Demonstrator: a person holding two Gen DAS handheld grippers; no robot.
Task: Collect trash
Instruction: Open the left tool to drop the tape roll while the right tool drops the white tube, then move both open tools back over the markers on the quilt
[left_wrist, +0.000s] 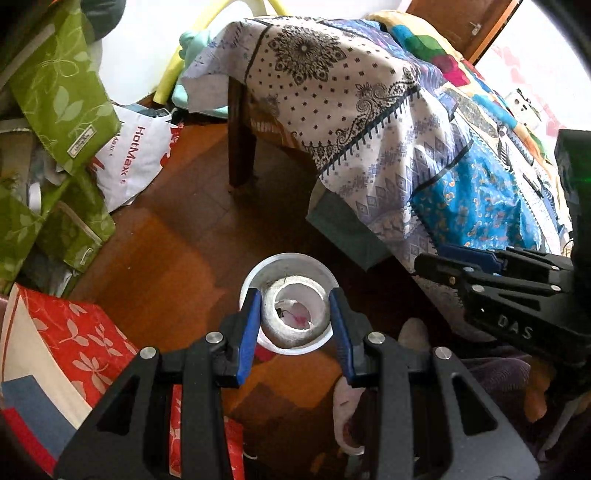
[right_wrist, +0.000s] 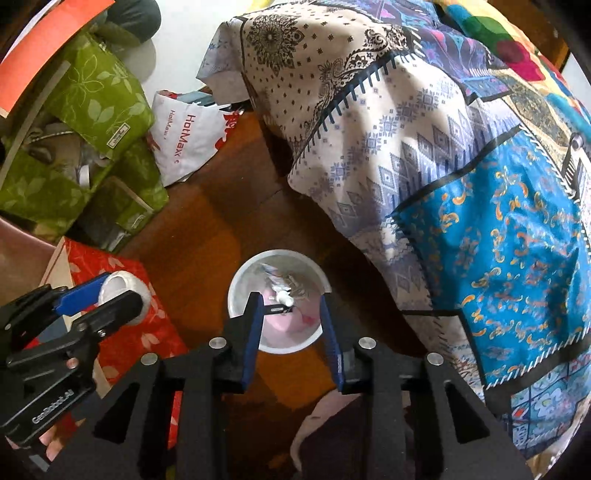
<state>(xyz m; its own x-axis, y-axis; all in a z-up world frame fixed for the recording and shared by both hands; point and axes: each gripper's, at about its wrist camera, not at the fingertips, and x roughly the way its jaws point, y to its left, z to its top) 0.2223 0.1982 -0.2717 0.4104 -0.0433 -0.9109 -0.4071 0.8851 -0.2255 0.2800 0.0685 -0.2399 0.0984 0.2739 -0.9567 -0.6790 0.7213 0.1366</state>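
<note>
My left gripper is shut on a white tape roll and holds it over a white trash bin on the wooden floor. In the right wrist view the left gripper shows at lower left with the roll between its blue pads. My right gripper is open and empty above the same bin, which holds crumpled paper and pink scraps. The right gripper also shows at the right edge of the left wrist view, its jaws nearly edge-on.
A bed with patterned quilts fills the right side, its dark wooden leg on the floor. Green leaf-print bags, a white HotMax bag and a red leaf-print box crowd the left.
</note>
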